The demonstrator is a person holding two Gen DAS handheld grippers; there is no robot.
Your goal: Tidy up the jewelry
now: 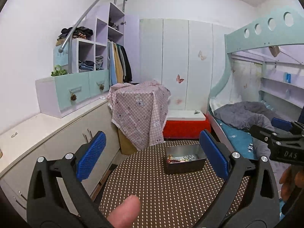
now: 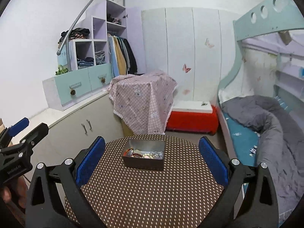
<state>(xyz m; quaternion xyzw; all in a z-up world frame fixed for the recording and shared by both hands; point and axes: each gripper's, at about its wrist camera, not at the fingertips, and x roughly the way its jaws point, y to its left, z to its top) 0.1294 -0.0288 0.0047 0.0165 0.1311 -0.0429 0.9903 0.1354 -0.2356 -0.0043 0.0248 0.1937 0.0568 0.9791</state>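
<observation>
Nearest the left wrist lens, a thumb tip [image 1: 124,210] is seen resting between the gripper arms. Beyond it, the left gripper [image 1: 152,155] is held wide open with nothing between its blue pads [image 1: 91,154], raised above the round dotted table [image 1: 161,195]. Further right, the dark metal box [image 1: 185,158] is set toward the table's far side, and the jewelry [image 1: 180,158] is heaped inside it: red beads, pale beads and something silvery, tangled together. At the right, the right gripper [image 2: 152,160] is likewise spread fully, empty, and aimed at the box from well above. A snag is judged the main risk: if one strand is pinched from the heap, others may be dragged out with it, or the light box may be tipped or slid toward the edge.
</observation>
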